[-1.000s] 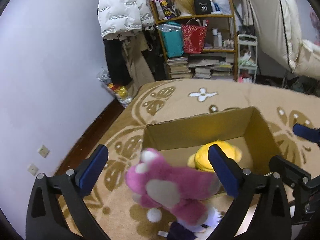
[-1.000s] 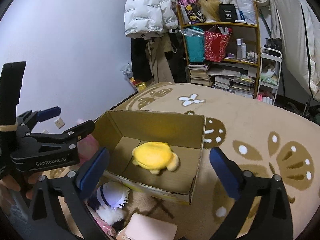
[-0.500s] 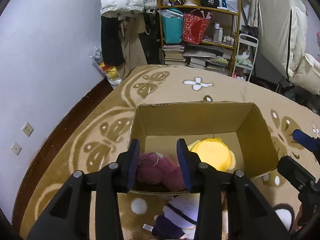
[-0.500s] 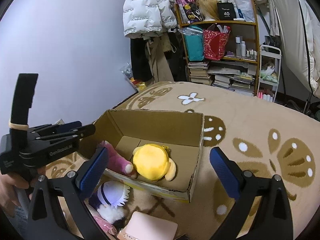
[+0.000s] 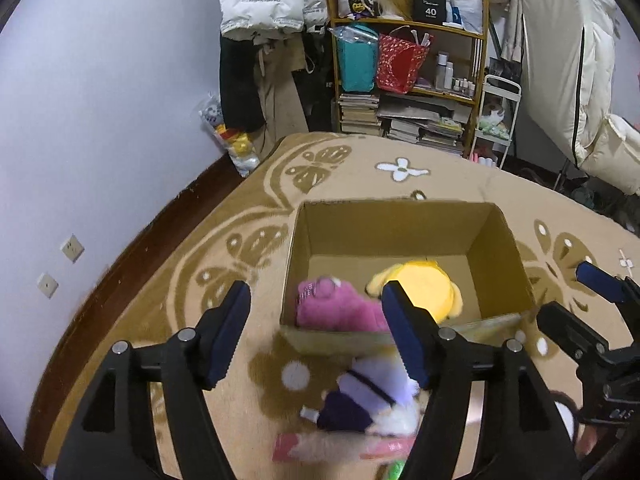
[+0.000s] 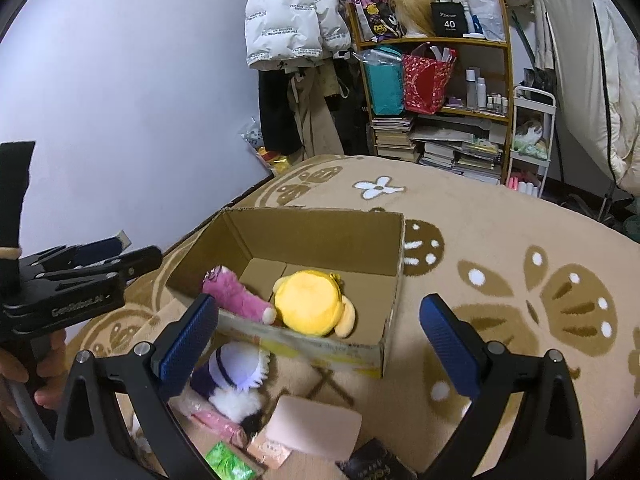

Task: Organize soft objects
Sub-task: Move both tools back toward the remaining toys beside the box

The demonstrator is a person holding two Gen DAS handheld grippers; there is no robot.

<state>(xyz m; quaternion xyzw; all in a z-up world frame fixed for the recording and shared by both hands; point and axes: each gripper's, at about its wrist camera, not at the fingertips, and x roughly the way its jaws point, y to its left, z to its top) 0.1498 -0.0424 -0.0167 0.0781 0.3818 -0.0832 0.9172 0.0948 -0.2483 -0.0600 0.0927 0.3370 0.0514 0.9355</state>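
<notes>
An open cardboard box [image 5: 392, 216] [image 6: 312, 224] stands on the patterned rug. A pink plush [image 5: 340, 308] [image 6: 236, 300] and a yellow plush [image 5: 424, 284] [image 6: 308, 304] lie inside it. A purple-and-white plush [image 5: 368, 396] [image 6: 232, 372] lies on the rug just in front of the box. My left gripper [image 5: 316, 332] is open and empty, held above the box's near left corner. My right gripper [image 6: 320, 344] is open and empty, above the box's near wall.
Pink packets [image 6: 216, 420], a pale pink pad [image 6: 316, 428] and a green packet [image 6: 228, 464] lie near the front. A bookshelf [image 6: 436, 112], hanging coats [image 6: 296, 20] and a white cart [image 6: 528, 140] stand at the back. The wall [image 5: 80, 120] and dark skirting are at left.
My left gripper carried the pink plush over the box, let it fall inside, then opened wide and drew back. The right gripper stayed open.
</notes>
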